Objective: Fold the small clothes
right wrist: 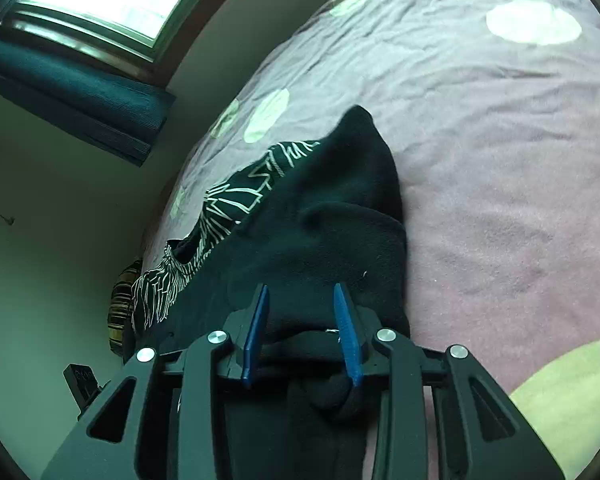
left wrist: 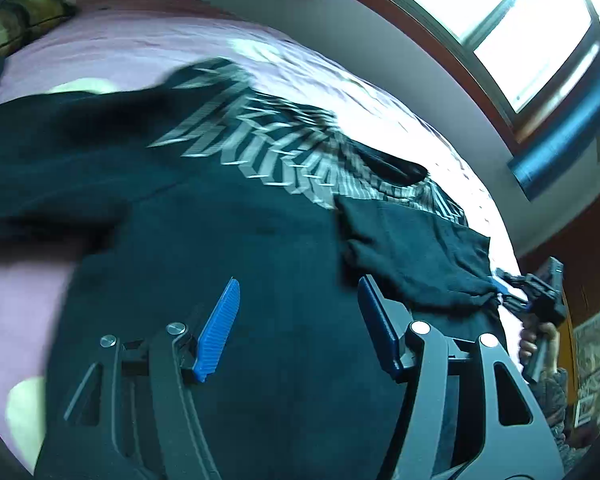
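A black shirt with a white line print lies spread on the pink bedcover. My left gripper hovers over the shirt's middle, open and empty. My right gripper shows at the shirt's right edge, shut on a bunched fold of the black fabric and lifting it. In the right wrist view, the right gripper has black shirt fabric bunched between its blue pads, and the print shows to the left.
The bedcover has pale green dots. A striped pillow lies at the bed's far corner. A wall with a window and a dark blue blind runs along the bed's far side.
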A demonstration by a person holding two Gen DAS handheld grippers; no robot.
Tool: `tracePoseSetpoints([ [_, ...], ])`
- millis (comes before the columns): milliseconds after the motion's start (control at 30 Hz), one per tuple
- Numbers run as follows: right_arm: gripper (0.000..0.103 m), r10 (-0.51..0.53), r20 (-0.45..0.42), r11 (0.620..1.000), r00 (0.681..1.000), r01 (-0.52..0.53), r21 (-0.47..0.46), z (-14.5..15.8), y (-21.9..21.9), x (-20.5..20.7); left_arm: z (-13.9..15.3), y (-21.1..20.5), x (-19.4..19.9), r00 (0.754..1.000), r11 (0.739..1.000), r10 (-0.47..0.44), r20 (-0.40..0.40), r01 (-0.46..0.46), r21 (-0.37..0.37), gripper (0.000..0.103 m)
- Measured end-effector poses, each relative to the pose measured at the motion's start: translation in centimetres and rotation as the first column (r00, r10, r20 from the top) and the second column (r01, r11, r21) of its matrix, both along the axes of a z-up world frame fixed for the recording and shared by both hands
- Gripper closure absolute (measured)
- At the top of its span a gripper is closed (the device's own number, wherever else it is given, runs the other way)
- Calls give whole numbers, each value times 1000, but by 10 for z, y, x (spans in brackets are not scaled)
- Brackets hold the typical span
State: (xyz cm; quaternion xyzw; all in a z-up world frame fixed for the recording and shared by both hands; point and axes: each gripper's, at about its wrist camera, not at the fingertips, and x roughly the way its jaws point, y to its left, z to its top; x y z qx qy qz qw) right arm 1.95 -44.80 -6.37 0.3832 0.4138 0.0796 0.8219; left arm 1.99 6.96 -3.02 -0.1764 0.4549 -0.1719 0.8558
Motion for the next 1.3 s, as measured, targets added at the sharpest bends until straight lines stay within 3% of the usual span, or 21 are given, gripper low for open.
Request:
tracePoseSetpoints([
  [100, 59, 30, 68, 995, 997, -23, -99, 29, 27, -13, -2, 41, -15, 997, 997, 78, -16, -79, -11, 42],
  [267, 56, 108, 119, 991, 987, -97, -96, 45, 70, -27, -2, 125, -30, 971, 967, 234, -41, -237, -95, 41],
  [367, 53, 146, 121, 986, 982, -135, -100, 47, 91, -30, -1, 166, -33, 945, 942, 325, -44, -328, -74, 41],
  [533, 51, 198, 88, 975, 976, -187, -119, 41, 123, -29, 16, 220, -5, 908, 908, 419, -17, -419, 19, 41],
  [600, 51, 207, 75, 971, 975, -196, -134, 41, 133, -28, 28, 232, 16, 916, 913, 401, 10, -400, 80, 40],
  [667, 51, 215, 67, 970, 974, -205, -134, 40, 140, -25, 36, 238, 51, 935, 915, 355, 22, -352, 198, 38],
  [767, 51, 217, 57, 968, 974, -207, -144, 39, 149, -23, 29, 249, 96, 947, 897, 322, -11, -301, 324, 35],
  [833, 51, 214, 44, 966, 976, -205, -155, 37, 154, -22, 13, 270, 123, 937, 907, 339, -89, -300, 295, 34],
  [900, 51, 219, 32, 964, 975, -211, -161, 37, 158, -21, 6, 297, 132, 914, 909, 387, -124, -355, 217, 35],
  [967, 50, 222, 28, 963, 975, -215, -165, 38, 161, -22, 3, 330, 128, 895, 903, 430, -116, -426, 61, 35],
  [1033, 47, 226, 26, 961, 974, -218, -172, 38, 165, -20, -4, 354, 123, 878, 883, 462, -128, -469, -28, 35],
  [1100, 46, 232, 23, 958, 973, -224, -181, 38, 170, -17, -13, 369, 123, 859, 864, 488, -154, -501, -55, 35],
  [1300, 46, 252, -21, 946, 968, -251, -203, 28, 183, -9, -23, 382, 146, 856, 852, 491, -162, -511, -117, 35],
])
